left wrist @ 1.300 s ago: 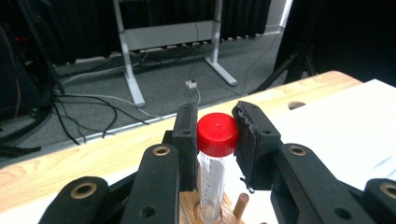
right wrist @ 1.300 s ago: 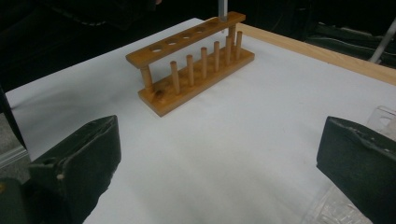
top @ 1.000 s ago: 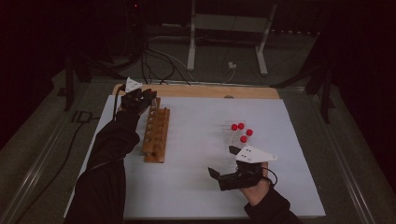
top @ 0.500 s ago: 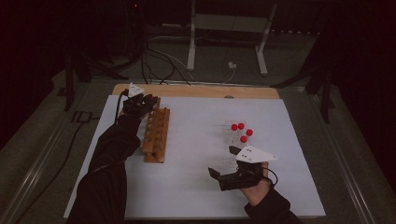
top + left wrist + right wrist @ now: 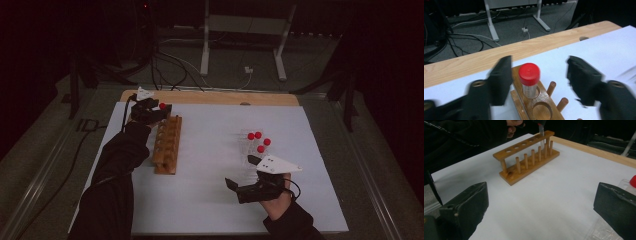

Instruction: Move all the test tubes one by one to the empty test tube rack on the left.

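Your table had a pale wooden top, its bare far edge running as a strip behind a large white sheet that covered nearly all the rest. On the sheet's left part you had a wooden tube rack standing lengthwise, front to back. On the right part lay a cluster of clear, red-capped tubes, well apart from the rack. Grey floor with cables lay beyond the table.

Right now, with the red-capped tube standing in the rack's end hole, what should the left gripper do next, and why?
Probably back the left gripper straight off: its jaws have just been opening, clear of the red-capped tube seated upright in the wooden rack.
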`<state>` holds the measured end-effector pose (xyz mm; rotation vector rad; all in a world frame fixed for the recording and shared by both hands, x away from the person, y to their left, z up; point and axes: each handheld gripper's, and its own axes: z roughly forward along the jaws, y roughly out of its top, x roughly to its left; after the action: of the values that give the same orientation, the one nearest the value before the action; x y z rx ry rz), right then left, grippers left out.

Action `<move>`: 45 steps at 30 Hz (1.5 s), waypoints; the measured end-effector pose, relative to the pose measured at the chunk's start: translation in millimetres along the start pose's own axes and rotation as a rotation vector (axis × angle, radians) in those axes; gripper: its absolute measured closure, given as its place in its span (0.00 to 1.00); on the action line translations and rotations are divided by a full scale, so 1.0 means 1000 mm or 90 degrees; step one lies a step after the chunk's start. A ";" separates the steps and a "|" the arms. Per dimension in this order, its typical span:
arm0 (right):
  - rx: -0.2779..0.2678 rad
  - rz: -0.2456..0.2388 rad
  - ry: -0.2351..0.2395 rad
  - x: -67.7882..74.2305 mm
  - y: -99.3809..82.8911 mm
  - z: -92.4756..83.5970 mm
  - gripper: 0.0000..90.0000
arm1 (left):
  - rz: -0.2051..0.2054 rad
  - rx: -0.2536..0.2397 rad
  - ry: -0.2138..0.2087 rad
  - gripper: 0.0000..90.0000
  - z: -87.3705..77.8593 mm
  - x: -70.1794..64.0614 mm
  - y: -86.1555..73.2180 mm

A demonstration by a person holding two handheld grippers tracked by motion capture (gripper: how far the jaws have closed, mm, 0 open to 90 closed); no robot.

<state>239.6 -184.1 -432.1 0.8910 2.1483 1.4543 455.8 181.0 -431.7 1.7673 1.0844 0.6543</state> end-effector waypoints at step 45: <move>0.060 0.065 -0.178 -0.069 -0.030 -0.013 0.45 | 0.068 -0.044 -0.275 0.06 -0.112 -0.086 -0.064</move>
<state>272.4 -248.2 -457.1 1.1786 1.9997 1.2002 302.4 165.0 -439.5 1.8061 0.6692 0.3421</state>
